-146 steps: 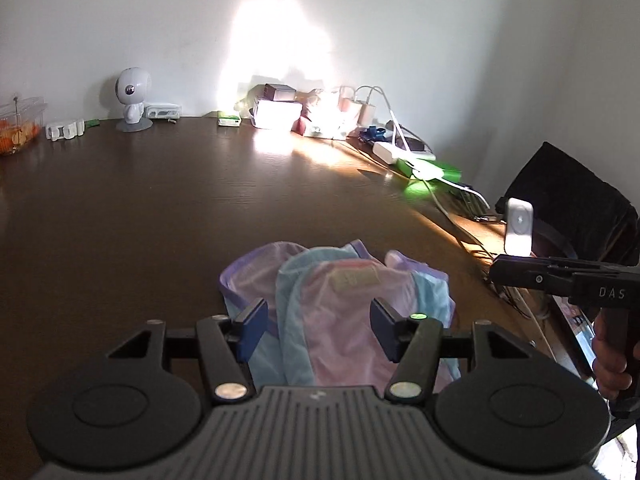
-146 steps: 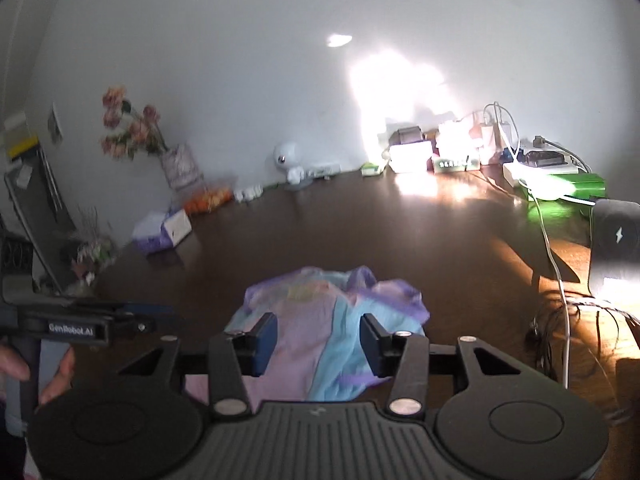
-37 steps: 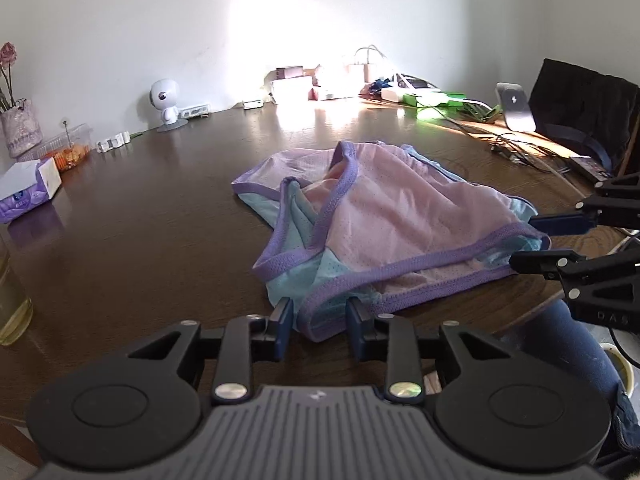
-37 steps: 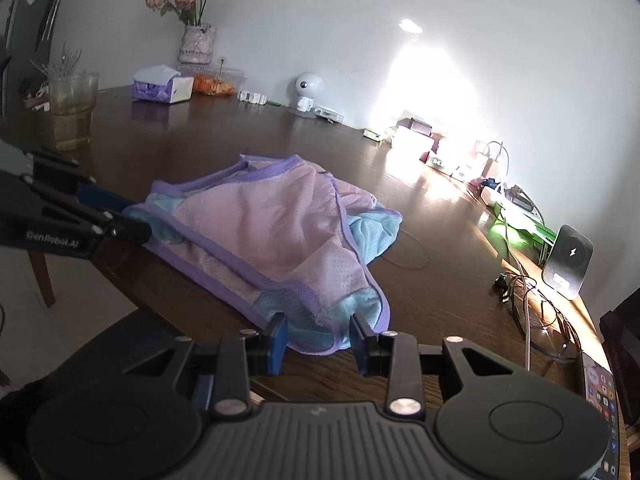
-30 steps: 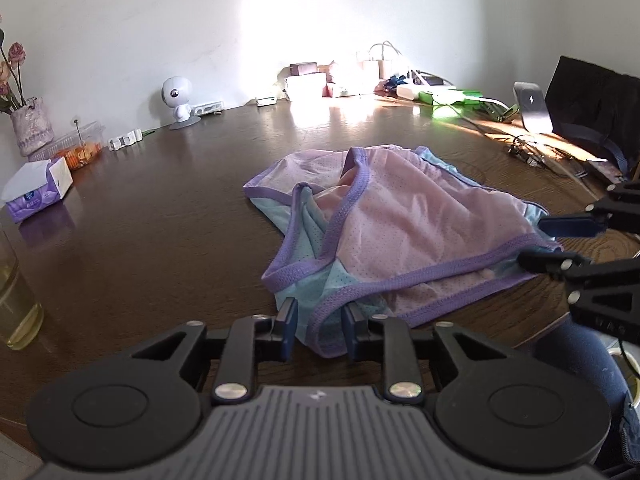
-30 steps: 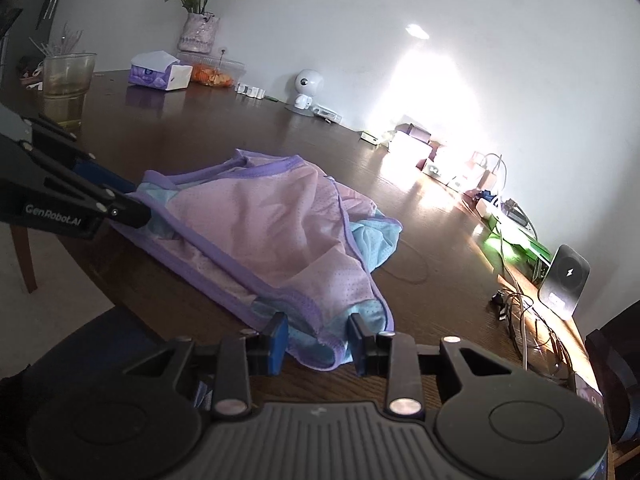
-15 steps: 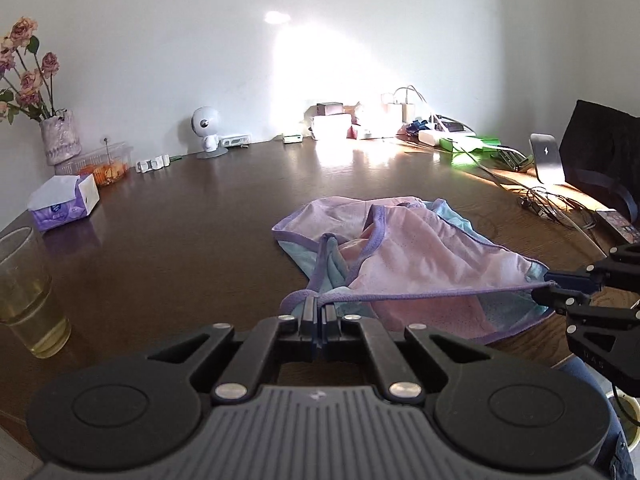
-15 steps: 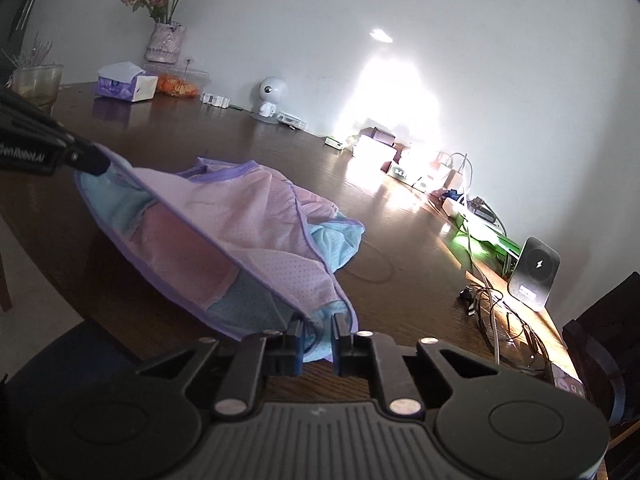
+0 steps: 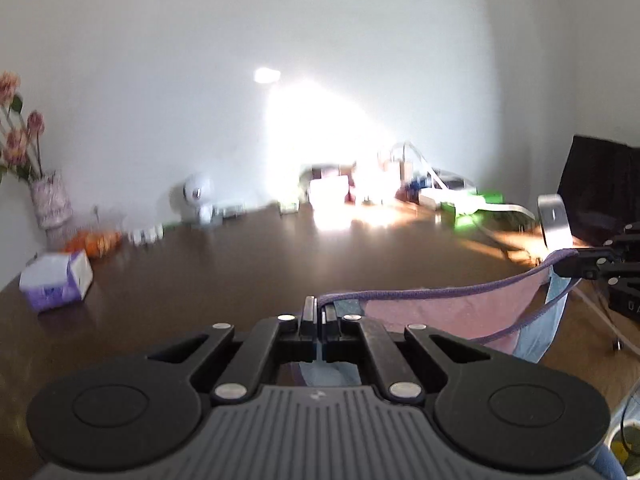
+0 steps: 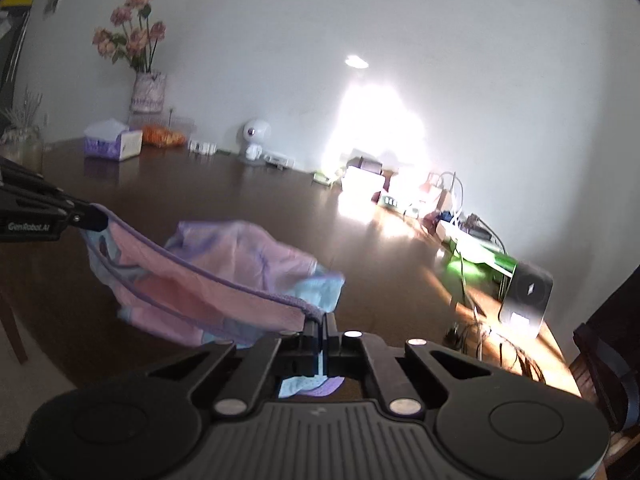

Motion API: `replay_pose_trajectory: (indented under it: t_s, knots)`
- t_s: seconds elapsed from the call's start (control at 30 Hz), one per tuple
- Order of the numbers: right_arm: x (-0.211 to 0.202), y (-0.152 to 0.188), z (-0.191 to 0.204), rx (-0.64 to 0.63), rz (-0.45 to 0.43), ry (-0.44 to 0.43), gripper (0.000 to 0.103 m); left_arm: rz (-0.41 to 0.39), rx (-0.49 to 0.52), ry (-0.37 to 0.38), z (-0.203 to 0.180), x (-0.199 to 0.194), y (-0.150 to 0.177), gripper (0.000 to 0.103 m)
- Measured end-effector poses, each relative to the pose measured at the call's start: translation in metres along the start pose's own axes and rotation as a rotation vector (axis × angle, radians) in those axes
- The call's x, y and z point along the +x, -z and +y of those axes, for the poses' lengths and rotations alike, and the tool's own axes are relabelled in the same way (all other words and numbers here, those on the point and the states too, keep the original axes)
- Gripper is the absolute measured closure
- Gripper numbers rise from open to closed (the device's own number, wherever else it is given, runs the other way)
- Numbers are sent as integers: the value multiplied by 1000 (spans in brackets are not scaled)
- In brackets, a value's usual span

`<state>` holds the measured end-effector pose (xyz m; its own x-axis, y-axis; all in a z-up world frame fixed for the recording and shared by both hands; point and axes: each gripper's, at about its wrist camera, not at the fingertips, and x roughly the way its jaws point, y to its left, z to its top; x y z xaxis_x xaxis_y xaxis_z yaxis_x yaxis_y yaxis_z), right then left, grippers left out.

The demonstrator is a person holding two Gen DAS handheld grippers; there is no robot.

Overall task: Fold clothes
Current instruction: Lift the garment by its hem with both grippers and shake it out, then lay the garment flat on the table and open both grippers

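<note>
A pink and light-blue garment with purple trim [image 10: 208, 280] hangs stretched in the air between my two grippers, above the dark wooden table [image 10: 280, 208]. My left gripper [image 9: 319, 312] is shut on one end of its purple waistband. My right gripper [image 10: 322, 322] is shut on the other end. In the left wrist view the garment [image 9: 460, 312] runs right to the right gripper [image 9: 576, 264]. In the right wrist view it runs left to the left gripper [image 10: 90, 218]. Its lower part sags toward the table.
A tissue box [image 9: 56, 280], a flower vase [image 10: 148, 92], orange snacks [image 10: 162, 136] and a small white camera [image 10: 254, 140] stand along the far edge. Boxes, chargers and cables [image 10: 460, 220] crowd the right side. A black speaker [image 10: 526, 296] and a dark chair [image 9: 600, 192] are at right.
Both grippers have closed on the garment's waistband and lifted it off the table. It now hangs taut between them. Both views are motion blurred.
</note>
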<state>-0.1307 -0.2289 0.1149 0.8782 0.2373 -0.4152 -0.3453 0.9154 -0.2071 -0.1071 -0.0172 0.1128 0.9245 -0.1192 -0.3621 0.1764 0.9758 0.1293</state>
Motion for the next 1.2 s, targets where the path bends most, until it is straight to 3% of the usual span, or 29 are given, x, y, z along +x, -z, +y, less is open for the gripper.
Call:
replay_pose_trajectory:
  t_s: [0.07,0.1,0.2,0.3,0.37,0.43,0.6,0.73,0.9,1.03,1.1,1.17,1.2]
  knots:
    - [13,-50,-25,-5,-75,5,103,-66,17,-20,10,41,-45,102]
    - [25,-76,-38,-2,-105,5,103,-58,65,-47,12,72,-70,101]
    - [90,-154,-69,-11,-132,55,103,-63,113,-115,25,152,-141,101]
    - [158,-227,-93,-40,-154,133,103,-152,111,-188,39,188,-214,101]
    - [169,-268,-105,-52,-258,220,103,-259,94,-210,47,172,-253,101]
    - [153,-297,-117,-27,-391,255,103,-364,68,-216,55,145,-286,102]
    - [101,-312,-123,-48,-558,270,103,-548,96,-196,54,68,-305,101]
    - [80,-297,-117,-70,-539,234,103,-519,92,-186,43,35,-278,101]
    - [87,-226,-103,-98,-363,170,102,-290,104,-176,14,42,-185,101]
    - [98,-124,-89,-26,-143,12,102,-23,97,-122,-20,47,-50,101]
    - [93,-65,-77,10,-13,-96,103,118,109,-53,-36,36,19,101]
    - [79,-8,-61,47,109,-191,103,233,126,-1,-47,21,69,97]
    - [67,14,-53,67,161,-242,102,264,93,25,-36,1,94,90]
